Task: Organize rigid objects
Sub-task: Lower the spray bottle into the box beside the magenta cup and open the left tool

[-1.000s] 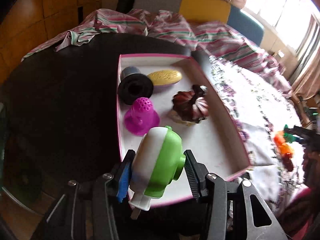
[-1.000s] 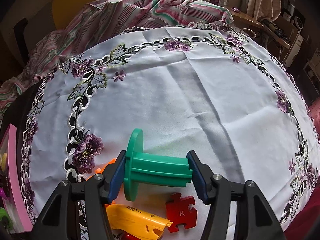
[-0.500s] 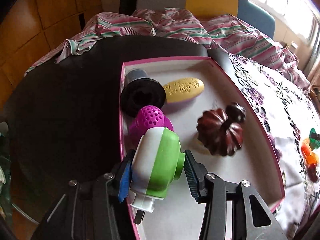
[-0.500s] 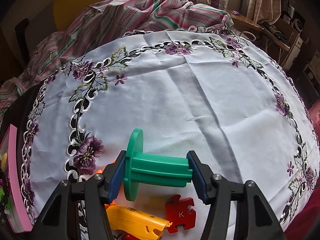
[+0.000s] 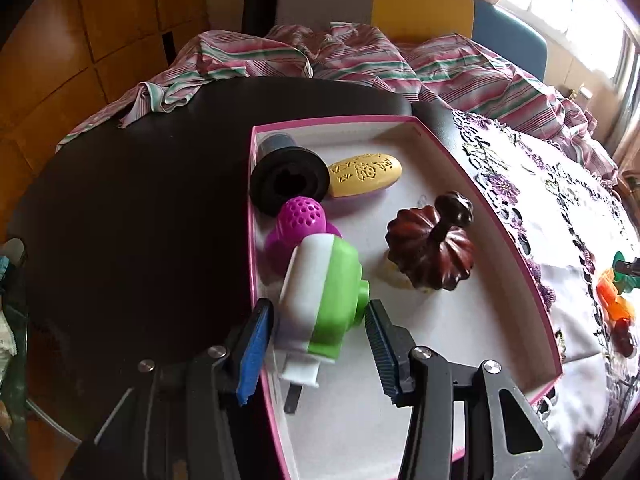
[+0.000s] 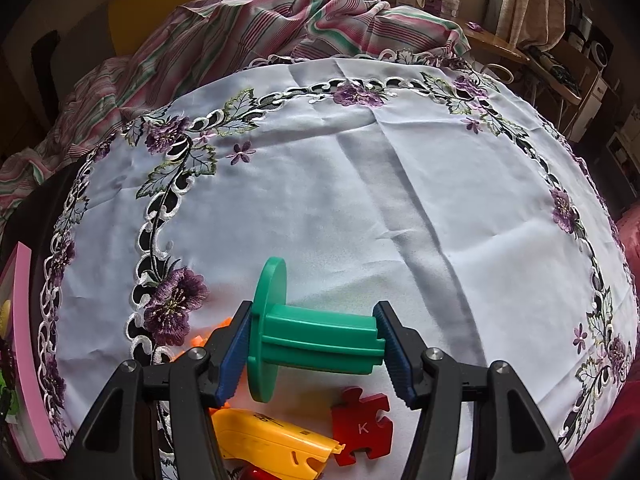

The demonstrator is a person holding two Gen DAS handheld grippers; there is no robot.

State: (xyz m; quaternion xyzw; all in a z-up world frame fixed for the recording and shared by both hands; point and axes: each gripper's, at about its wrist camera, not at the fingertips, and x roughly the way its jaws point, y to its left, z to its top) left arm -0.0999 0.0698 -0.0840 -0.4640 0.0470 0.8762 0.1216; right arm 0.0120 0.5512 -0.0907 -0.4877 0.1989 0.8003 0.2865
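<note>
Since the earlier frame, left claw [image 5: 318, 344] had parted, leaving the white-and-green gadget [image 5: 322, 300] lying in the pink tray [image 5: 516, 248] near its left wall, beside a magenta dome [image 5: 300, 218]. Only the right view showed right claw [image 6: 316, 354] clenched on a green spool [image 6: 316, 338] above the tabletop [image 6: 360, 200].

You have a smooth, glossy green-and-white plastic gadget [image 5: 320, 304] between ribbed blue pads [image 5: 252, 354], inside a matt pink-edged card tray [image 5: 516, 240]. Beside the gadget sits a shiny, ridged dark-red pumpkin [image 5: 432, 252]. Your other pads [image 6: 394, 348] press a matt green plastic spool [image 6: 312, 340] above embroidered white cloth [image 6: 360, 200].
</note>
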